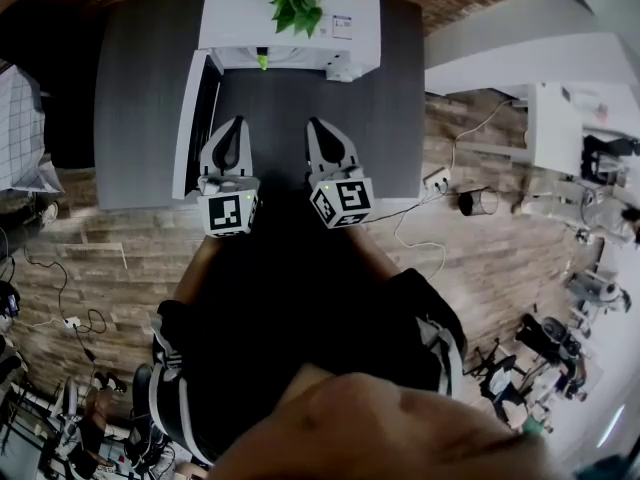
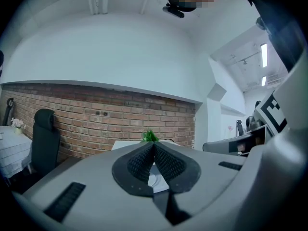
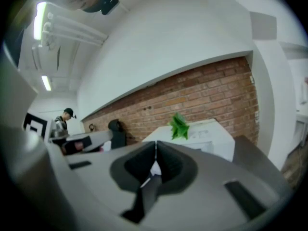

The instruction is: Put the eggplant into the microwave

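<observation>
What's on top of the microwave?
A leafy green plant sits on the microwave, with a small label beside it. The leaves hide the plant's base and the top beneath them. The inside can't be seen from above.

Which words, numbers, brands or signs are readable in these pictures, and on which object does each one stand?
No text can be read here.
Sticker on the white microwave: print too small and blurred to read.
Marker cube of the left hand-held gripper: black-and-white squares only, no letters.
Marker cube of the right hand-held gripper: the same, no letters.
</observation>
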A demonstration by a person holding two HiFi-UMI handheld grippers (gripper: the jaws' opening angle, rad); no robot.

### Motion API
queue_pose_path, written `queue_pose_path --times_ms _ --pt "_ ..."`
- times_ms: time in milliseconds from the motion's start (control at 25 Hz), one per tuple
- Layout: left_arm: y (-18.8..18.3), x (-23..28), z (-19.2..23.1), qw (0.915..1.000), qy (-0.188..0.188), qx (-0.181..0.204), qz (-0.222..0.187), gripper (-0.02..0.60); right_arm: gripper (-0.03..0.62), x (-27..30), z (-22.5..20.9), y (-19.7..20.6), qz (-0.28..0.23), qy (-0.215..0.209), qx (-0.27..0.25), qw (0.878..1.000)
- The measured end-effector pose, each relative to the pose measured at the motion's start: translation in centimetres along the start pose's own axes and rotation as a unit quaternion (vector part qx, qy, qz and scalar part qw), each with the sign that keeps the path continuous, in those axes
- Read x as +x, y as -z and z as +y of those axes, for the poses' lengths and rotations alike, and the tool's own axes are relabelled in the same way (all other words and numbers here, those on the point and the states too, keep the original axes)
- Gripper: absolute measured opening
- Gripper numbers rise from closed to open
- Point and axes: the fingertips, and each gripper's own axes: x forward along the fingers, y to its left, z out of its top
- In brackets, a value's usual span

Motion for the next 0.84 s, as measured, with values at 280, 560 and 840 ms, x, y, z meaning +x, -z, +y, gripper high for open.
queue_pose_path --times_ms 280,560,840 --pt "-0.08 0.21 -0.08 1.0 0.004 -0.006 -0.003 0.034 0.032 0.24 -0.31 -0.05 -0.002 -0.002 0.007 1.0" --pt "-0.03 0.22 0.01 1.0 0.003 0.001 0.0 0.034 0.032 0.33 -0.34 0.02 -0.003 -0.002 0.008 1.0" --pt "-0.05 0.63 -0.12 1.0 0.006 0.005 0.0 0.034 0.033 0.67 -0.38 0.09 -0.001 -0.006 0.01 1.0"
